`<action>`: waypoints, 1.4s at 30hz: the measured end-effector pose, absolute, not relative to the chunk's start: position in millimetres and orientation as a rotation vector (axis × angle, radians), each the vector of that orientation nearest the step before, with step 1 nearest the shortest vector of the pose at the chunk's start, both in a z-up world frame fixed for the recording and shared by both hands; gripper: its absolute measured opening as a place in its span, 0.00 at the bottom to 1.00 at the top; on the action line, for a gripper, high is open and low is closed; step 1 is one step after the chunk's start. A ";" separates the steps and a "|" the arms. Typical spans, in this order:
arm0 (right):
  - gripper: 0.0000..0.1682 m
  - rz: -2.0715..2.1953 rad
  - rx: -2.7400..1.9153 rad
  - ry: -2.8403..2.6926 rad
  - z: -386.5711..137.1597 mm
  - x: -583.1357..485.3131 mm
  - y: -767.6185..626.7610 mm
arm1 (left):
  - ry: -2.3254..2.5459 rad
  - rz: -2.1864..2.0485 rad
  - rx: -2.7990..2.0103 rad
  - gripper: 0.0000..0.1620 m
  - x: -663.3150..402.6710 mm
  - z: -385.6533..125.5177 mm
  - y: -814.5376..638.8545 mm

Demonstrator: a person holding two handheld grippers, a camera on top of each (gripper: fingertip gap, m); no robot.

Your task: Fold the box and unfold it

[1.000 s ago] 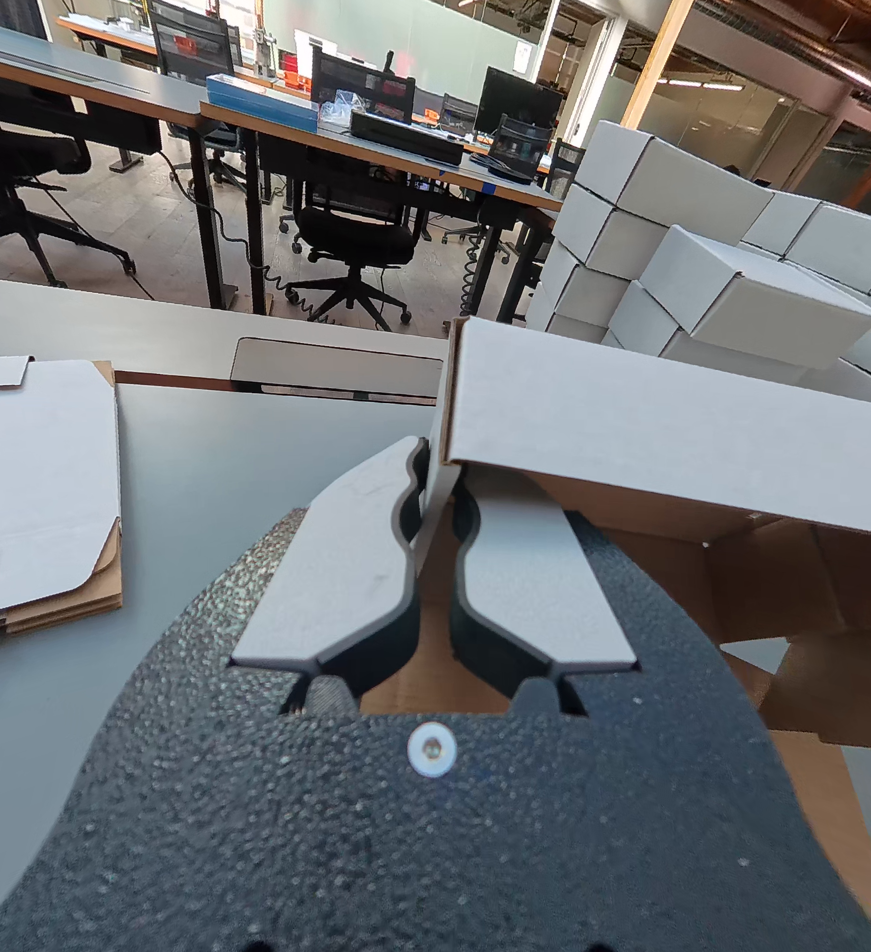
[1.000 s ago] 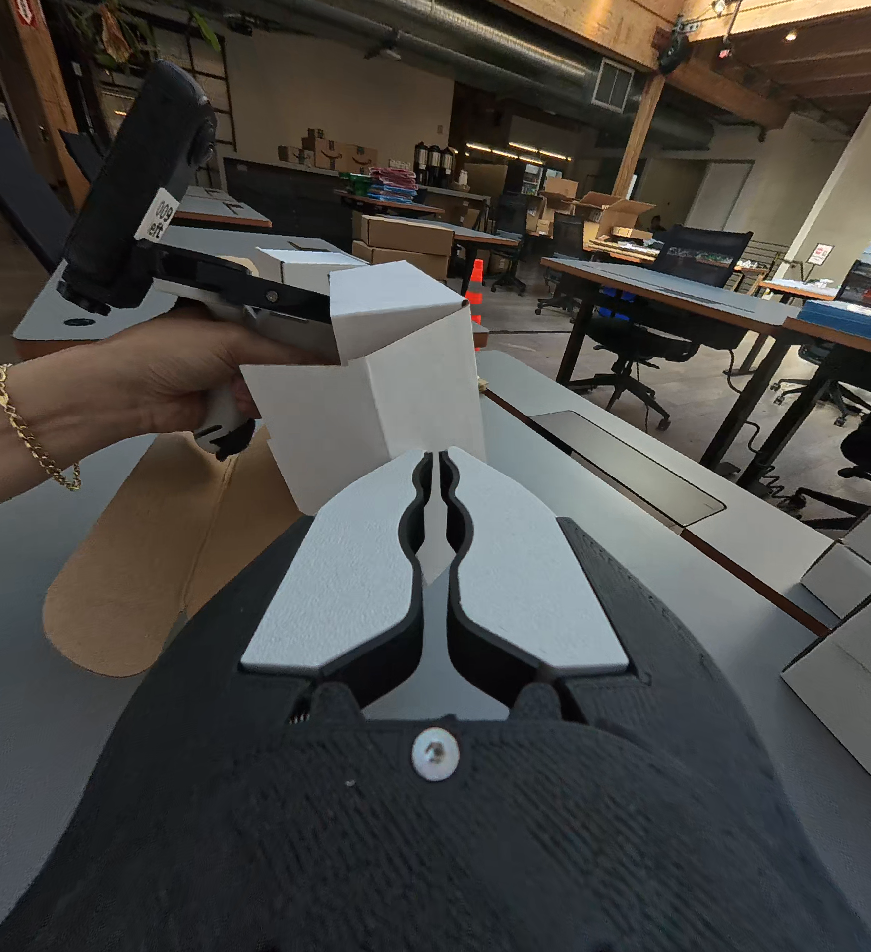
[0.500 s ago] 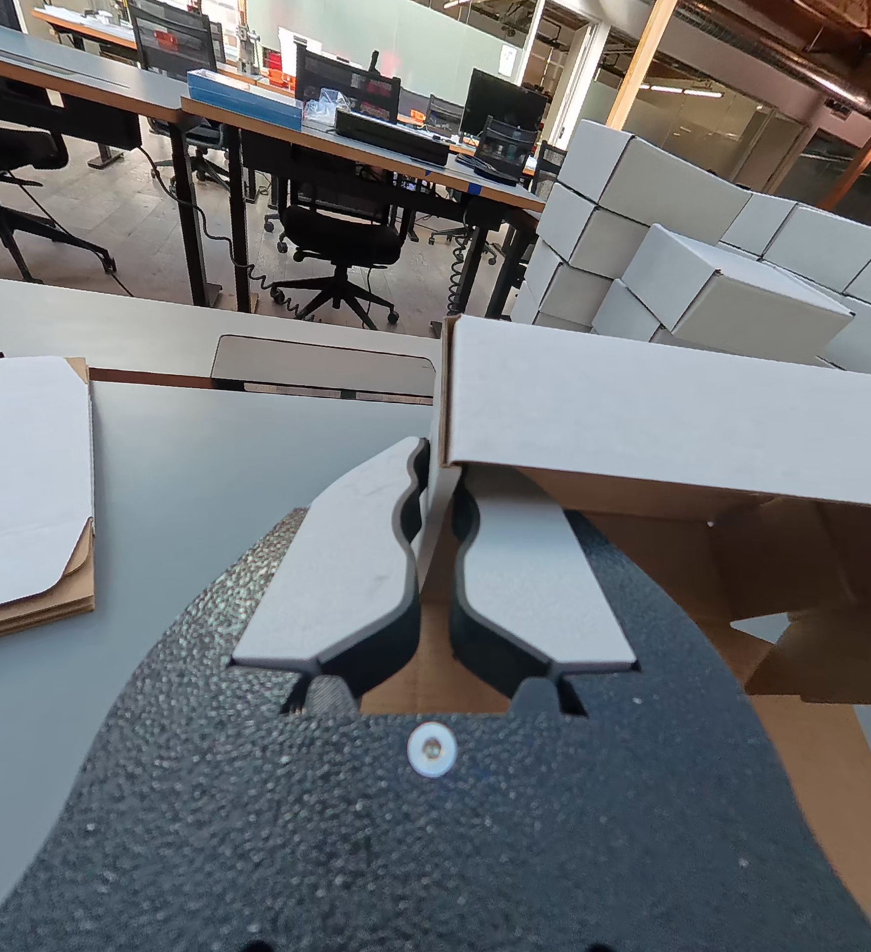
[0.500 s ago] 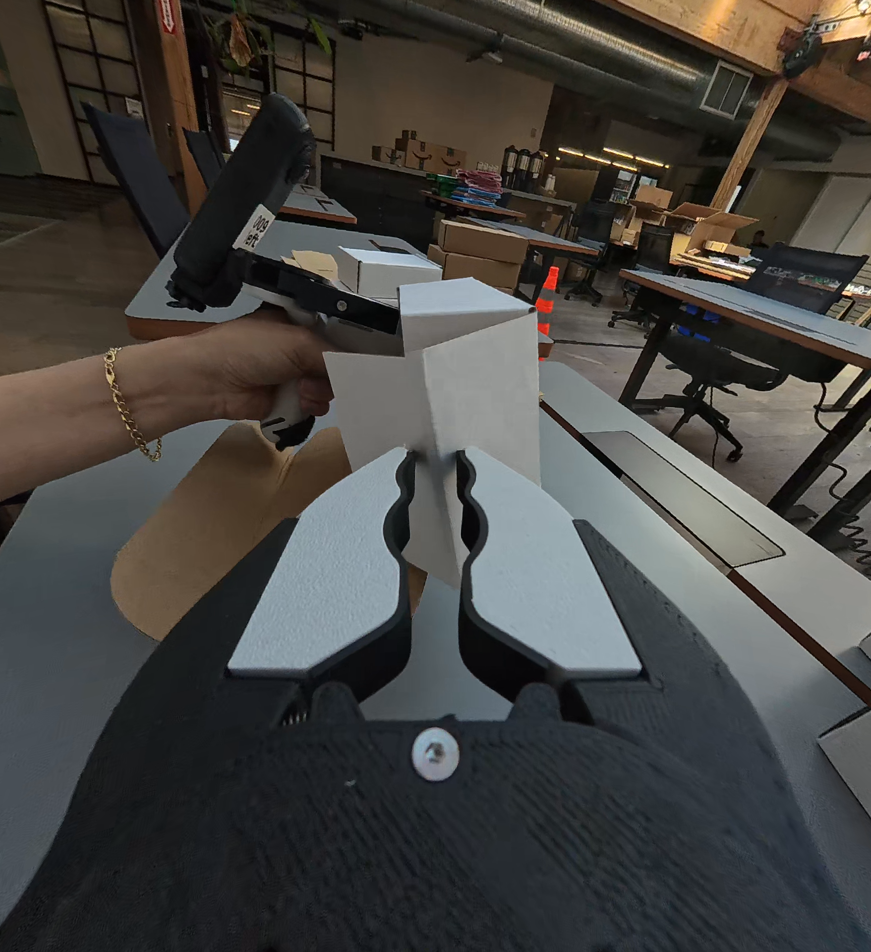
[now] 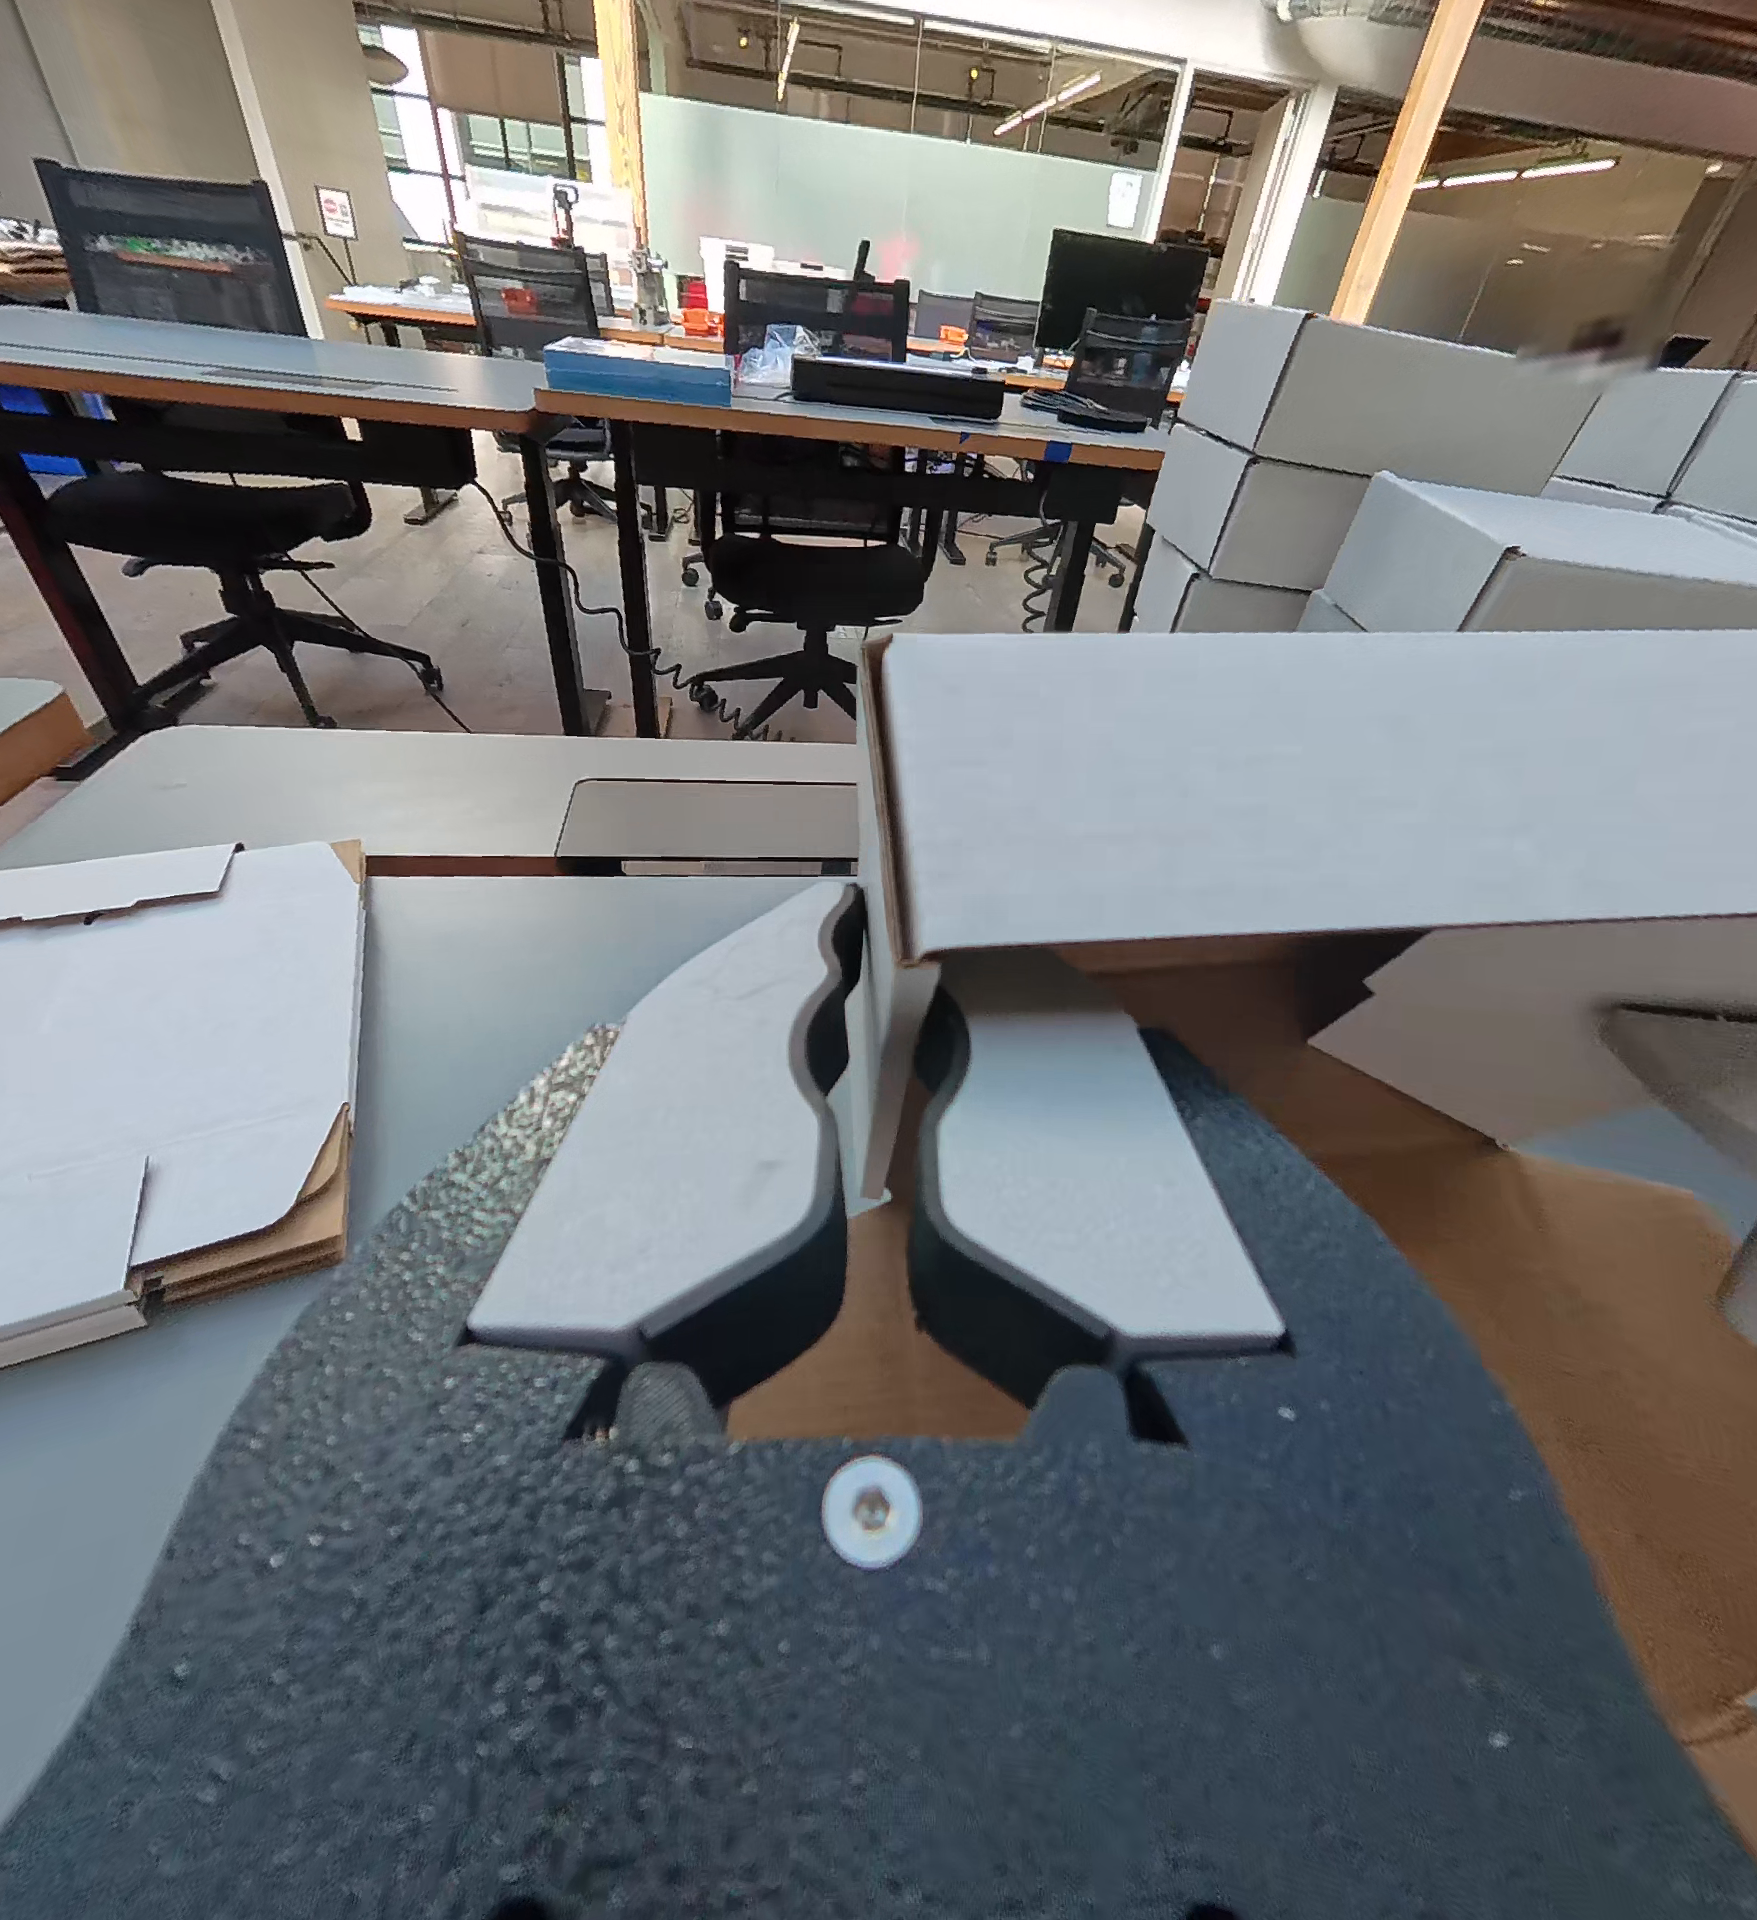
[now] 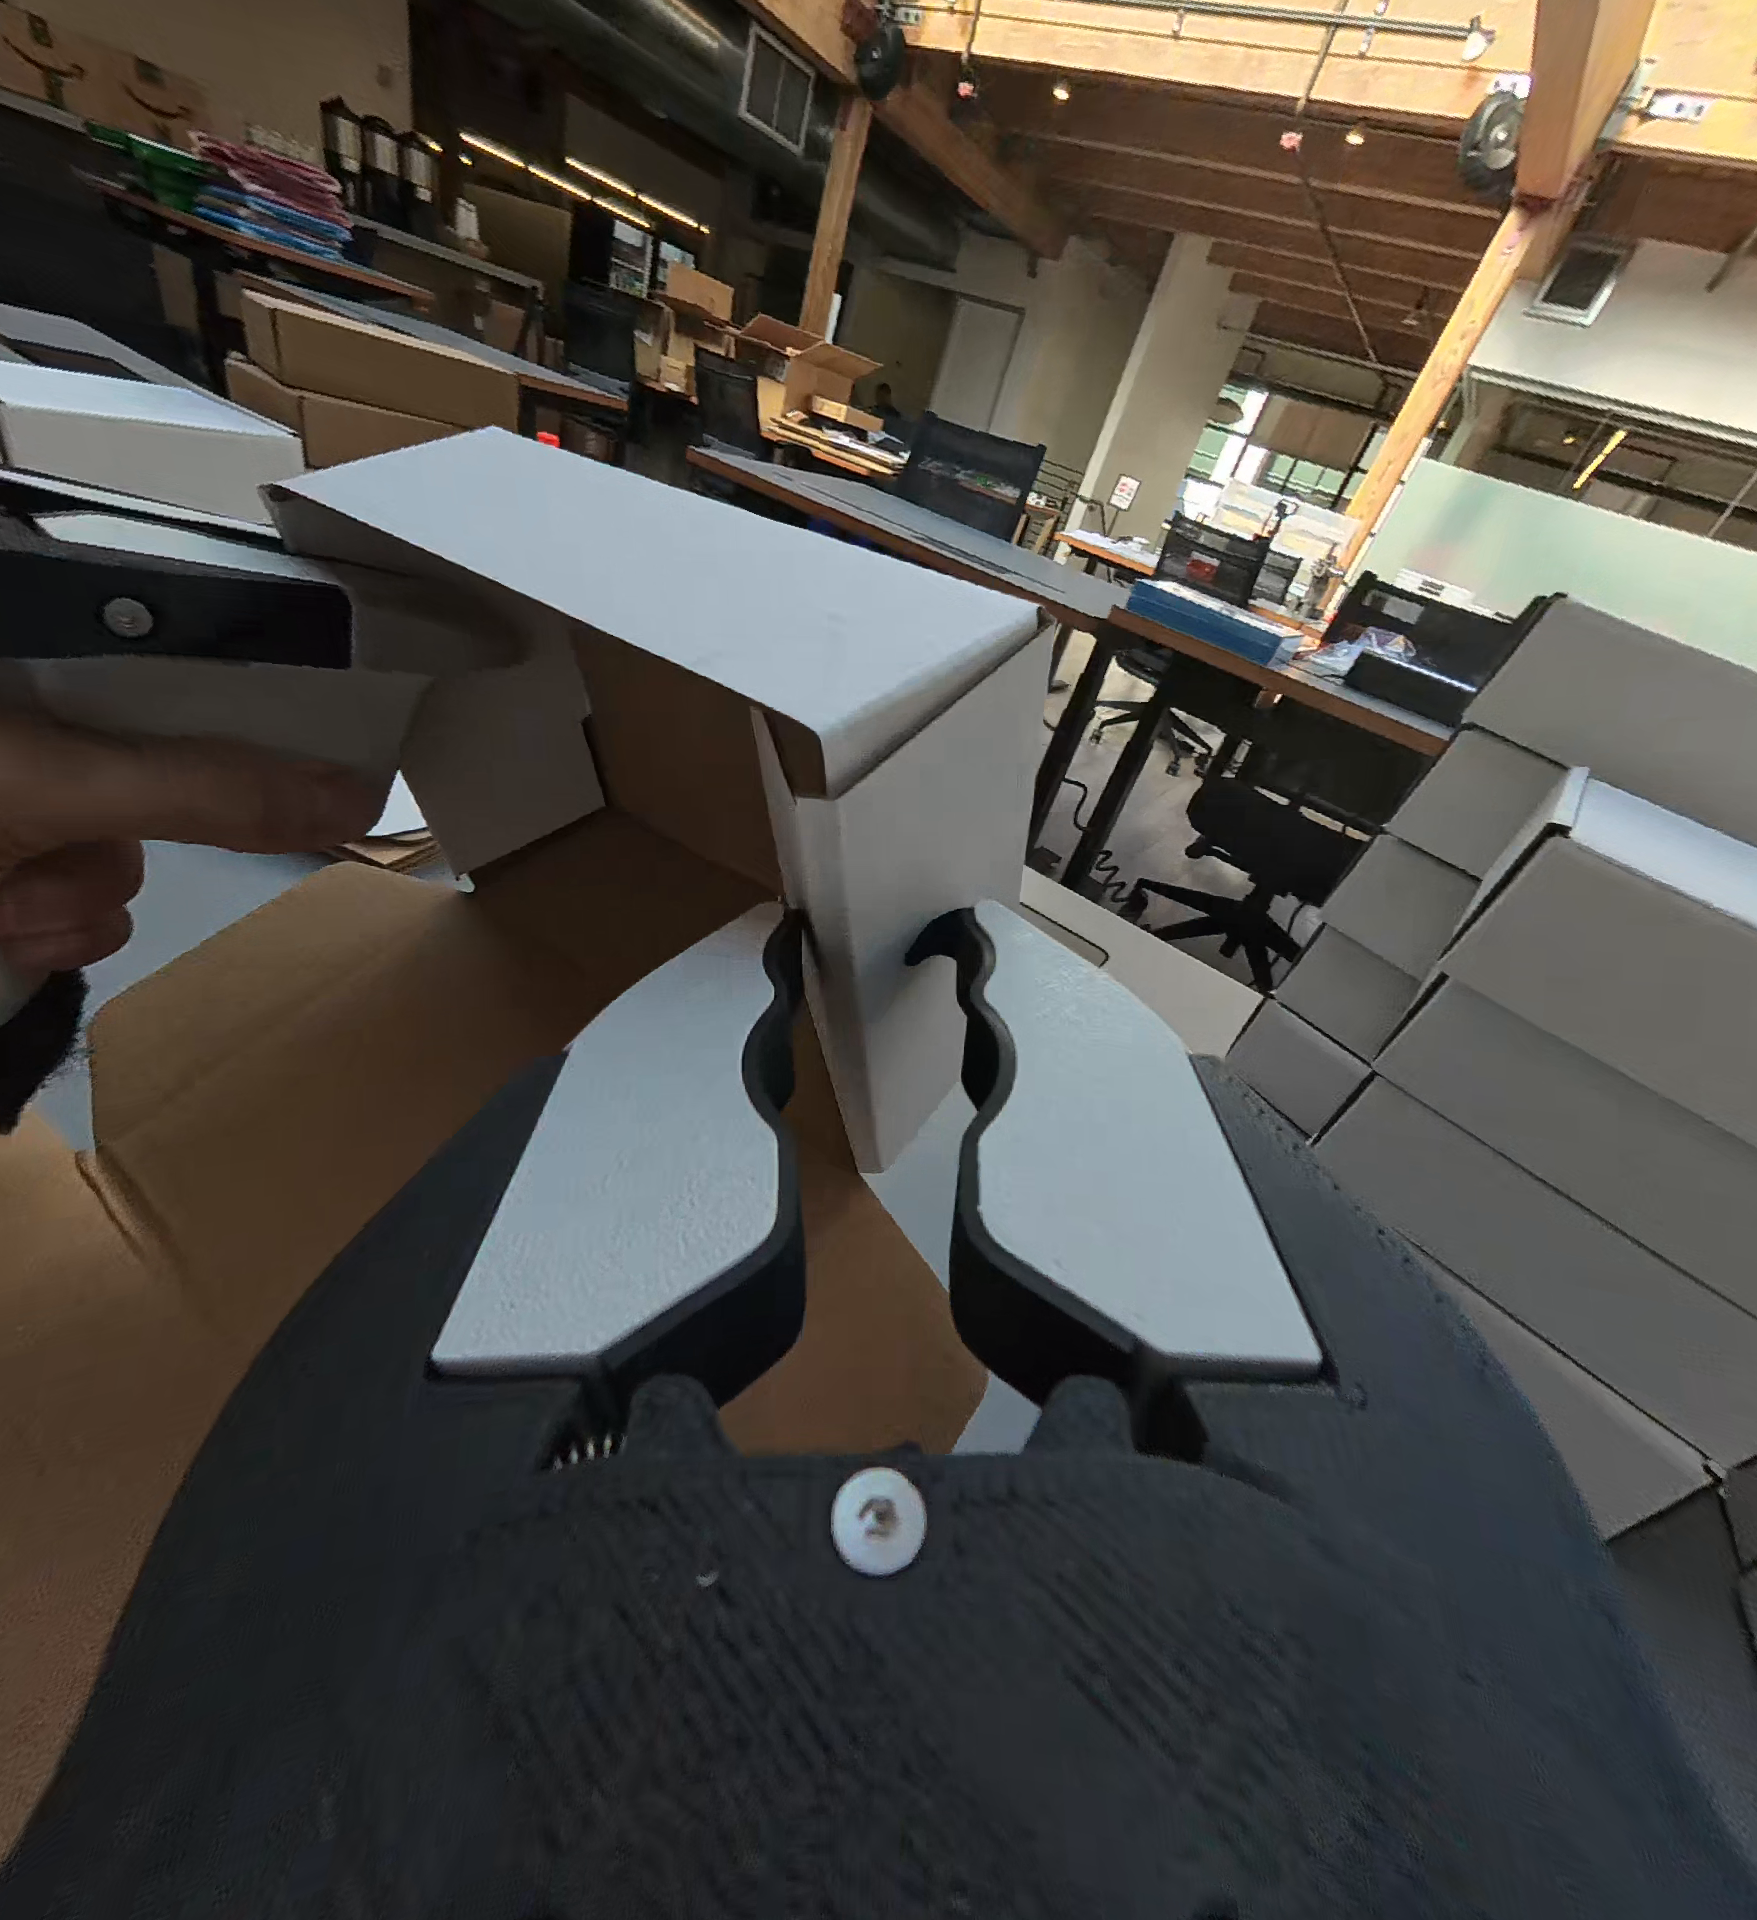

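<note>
The box (image 5: 1373, 790) is white outside and brown inside, partly folded and held above the grey table (image 5: 500, 997). My left gripper (image 5: 889, 997) is shut on a narrow end flap at the box's left corner. In the right wrist view the box (image 6: 697, 582) shows its top panel and brown inside. My right gripper (image 6: 874, 935) is open, with the other end flap (image 6: 895, 935) standing loose between its jaws, against the left finger. The left gripper (image 6: 126, 623) and the hand holding it show at the far left. The right gripper (image 5: 1736, 1091) is a blur at the right.
A stack of flat box blanks (image 5: 126, 1070) lies on the table at the left. Several folded white boxes (image 6: 1632, 935) are piled at the right, also seen in the left wrist view (image 5: 1373, 416). Desks and office chairs (image 5: 812, 582) stand beyond the table.
My right gripper's jaws have opened from shut on the end flap, and it has swung round to the right. The left gripper keeps its hold. The box has turned and levelled.
</note>
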State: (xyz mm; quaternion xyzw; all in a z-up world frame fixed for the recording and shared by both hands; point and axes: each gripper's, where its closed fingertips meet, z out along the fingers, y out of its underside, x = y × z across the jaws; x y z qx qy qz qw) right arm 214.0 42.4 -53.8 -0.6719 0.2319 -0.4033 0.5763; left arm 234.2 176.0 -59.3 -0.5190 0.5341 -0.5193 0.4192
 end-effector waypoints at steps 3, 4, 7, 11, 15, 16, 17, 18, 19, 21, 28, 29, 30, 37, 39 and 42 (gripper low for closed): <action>0.17 -1.049 -1.473 0.615 -41.0 218.2 40.9 | 1.288 -1.310 -1.299 0.04 232.9 -53.7 177.6; 0.17 -1.077 -1.463 0.637 -39.8 219.5 40.8 | 1.280 -1.314 -1.305 0.04 233.0 -53.1 178.6; 0.19 -1.182 -1.415 0.662 -35.6 222.0 38.5 | 1.263 -1.323 -1.310 0.04 233.3 -51.8 181.8; 0.22 -1.220 -1.380 0.689 -36.6 224.1 35.6 | 1.260 -1.318 -1.314 0.04 232.1 -53.5 184.8; 0.15 -1.268 -1.432 0.639 -42.1 226.5 43.8 | 1.260 -1.322 -1.312 0.04 231.5 -54.8 182.1; 0.14 -1.282 -1.436 0.643 -43.2 228.0 43.7 | 1.259 -1.315 -1.307 0.04 230.9 -54.8 180.4; 0.13 -1.302 -1.437 0.650 -43.4 229.7 41.7 | 1.260 -1.299 -1.296 0.04 230.3 -55.1 179.5; 0.11 -1.318 -1.429 0.659 -42.4 230.7 39.1 | 1.258 -1.292 -1.288 0.04 229.9 -55.3 178.2; 0.10 -1.317 -1.420 0.677 -41.6 231.9 36.6 | 1.254 -1.292 -1.286 0.04 229.7 -55.8 176.9; 0.08 -1.309 -1.384 0.711 -39.4 234.3 33.4 | 1.234 -1.291 -1.280 0.04 229.4 -55.7 174.5; 0.08 -1.320 -1.249 0.778 -40.5 247.1 27.3 | 1.181 -1.267 -1.274 0.05 232.2 -51.2 169.3; 0.08 -1.320 -1.240 0.783 -41.8 250.1 27.2 | 1.188 -1.258 -1.273 0.05 234.0 -52.3 169.4; 0.08 -1.305 -1.242 0.787 -44.4 253.5 28.4 | 1.195 -1.241 -1.266 0.05 235.9 -53.5 170.5; 0.05 -1.293 -1.244 0.830 -56.8 270.4 33.3 | 1.195 -1.196 -1.273 0.04 255.4 -65.7 178.0; 0.04 -1.340 -1.247 0.818 -55.9 272.8 30.5 | 1.198 -1.202 -1.282 0.03 258.7 -68.3 176.9; 0.04 -1.364 -1.271 0.792 -50.9 274.3 34.4 | 1.168 -1.236 -1.318 0.03 262.6 -71.3 180.9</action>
